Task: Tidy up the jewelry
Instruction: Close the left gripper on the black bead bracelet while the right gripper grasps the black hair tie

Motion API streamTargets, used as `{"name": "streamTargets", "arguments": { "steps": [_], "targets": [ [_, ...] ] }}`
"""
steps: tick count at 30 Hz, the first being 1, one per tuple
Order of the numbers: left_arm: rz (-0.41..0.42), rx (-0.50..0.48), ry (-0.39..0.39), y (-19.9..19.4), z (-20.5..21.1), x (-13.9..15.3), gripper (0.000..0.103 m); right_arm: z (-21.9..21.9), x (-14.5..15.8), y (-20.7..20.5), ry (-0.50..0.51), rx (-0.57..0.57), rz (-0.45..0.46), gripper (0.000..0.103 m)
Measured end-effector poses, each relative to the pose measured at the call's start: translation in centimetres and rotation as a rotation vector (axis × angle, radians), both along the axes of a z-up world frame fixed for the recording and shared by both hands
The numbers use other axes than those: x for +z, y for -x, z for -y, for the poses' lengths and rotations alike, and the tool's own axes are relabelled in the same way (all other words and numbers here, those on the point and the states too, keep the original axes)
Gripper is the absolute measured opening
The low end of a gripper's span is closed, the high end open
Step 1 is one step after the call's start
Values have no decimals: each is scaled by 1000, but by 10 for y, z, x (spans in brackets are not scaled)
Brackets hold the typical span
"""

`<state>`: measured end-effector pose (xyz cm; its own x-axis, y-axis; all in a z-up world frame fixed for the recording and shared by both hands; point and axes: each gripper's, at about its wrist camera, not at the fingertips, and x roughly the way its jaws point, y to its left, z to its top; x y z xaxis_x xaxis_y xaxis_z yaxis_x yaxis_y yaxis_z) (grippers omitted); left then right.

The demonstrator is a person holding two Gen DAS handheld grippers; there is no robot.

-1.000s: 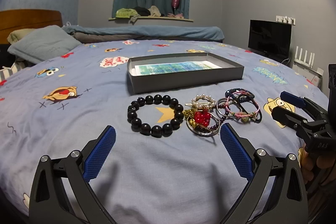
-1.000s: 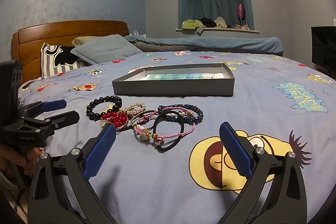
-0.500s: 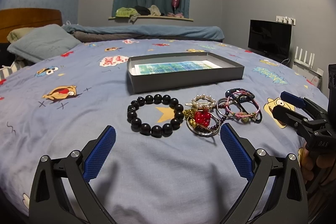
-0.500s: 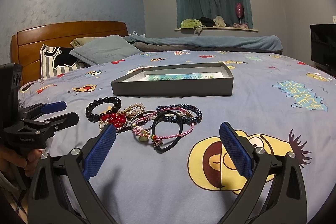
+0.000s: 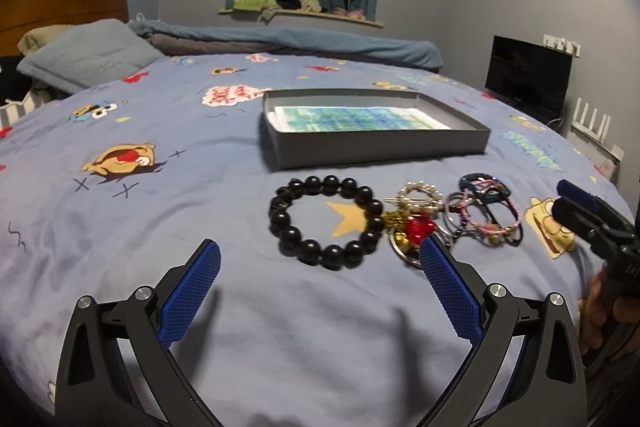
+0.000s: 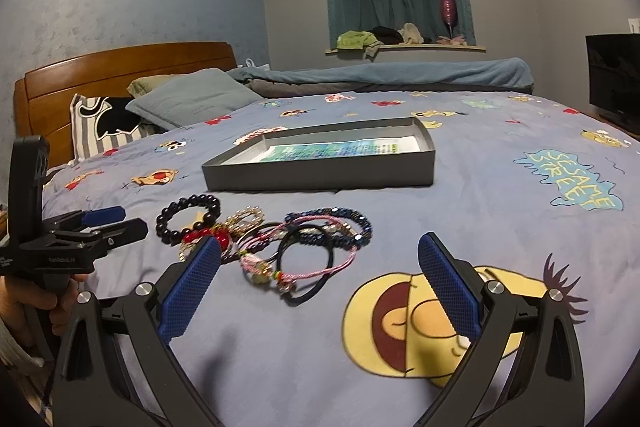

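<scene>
A black bead bracelet [image 5: 326,221] lies on the blue bedspread, just ahead of my open, empty left gripper [image 5: 320,281]. To its right lie a red and gold charm [image 5: 416,227], a pearl ring [image 5: 420,191] and a pile of thin bracelets and hair ties [image 5: 486,213]. A grey shallow box [image 5: 376,143] with a blue-green sheet inside sits behind them. In the right wrist view, my open, empty right gripper [image 6: 320,271] is close in front of the hair ties and pink cord bracelet [image 6: 316,247]; the bead bracelet [image 6: 188,219] and the box [image 6: 320,175] show too.
The left gripper [image 6: 92,231] shows at the left of the right wrist view; the right gripper [image 5: 592,215] shows at the right edge of the left wrist view. Pillows [image 6: 192,103] and a wooden headboard [image 6: 120,75] lie far left. A black screen [image 5: 528,79] stands beside the bed.
Both grippers have moved forward and lower toward the jewelry, which now looks nearer. The left fingertip now overlaps the red charm's silver ring. Nothing on the bed has moved.
</scene>
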<state>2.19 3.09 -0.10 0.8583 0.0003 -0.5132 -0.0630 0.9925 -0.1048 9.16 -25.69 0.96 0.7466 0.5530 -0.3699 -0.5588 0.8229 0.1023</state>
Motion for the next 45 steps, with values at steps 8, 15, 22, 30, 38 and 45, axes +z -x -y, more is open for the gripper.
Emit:
{"name": "streamTargets", "arguments": {
  "steps": [8,15,22,30,38,45],
  "targets": [
    [-32,24,48,-17,-21,1,96,3,5,-19,37,-28,-35,97],
    [-88,15,44,-42,-29,-1,77,-6,4,-31,91,-11,-57,83],
    [-129,-15,9,-66,-29,-3,64,-17,0,-38,125,20,-81,68],
    [-177,-31,-2,-81,-29,-9,52,-33,-11,-36,195,61,-114,45],
    [-187,-49,-36,-89,-25,-10,21,-29,-9,-35,176,36,-95,33],
    [-149,-56,-49,-83,-23,-5,15,-30,-8,-30,178,60,-84,32]
  ]
}}
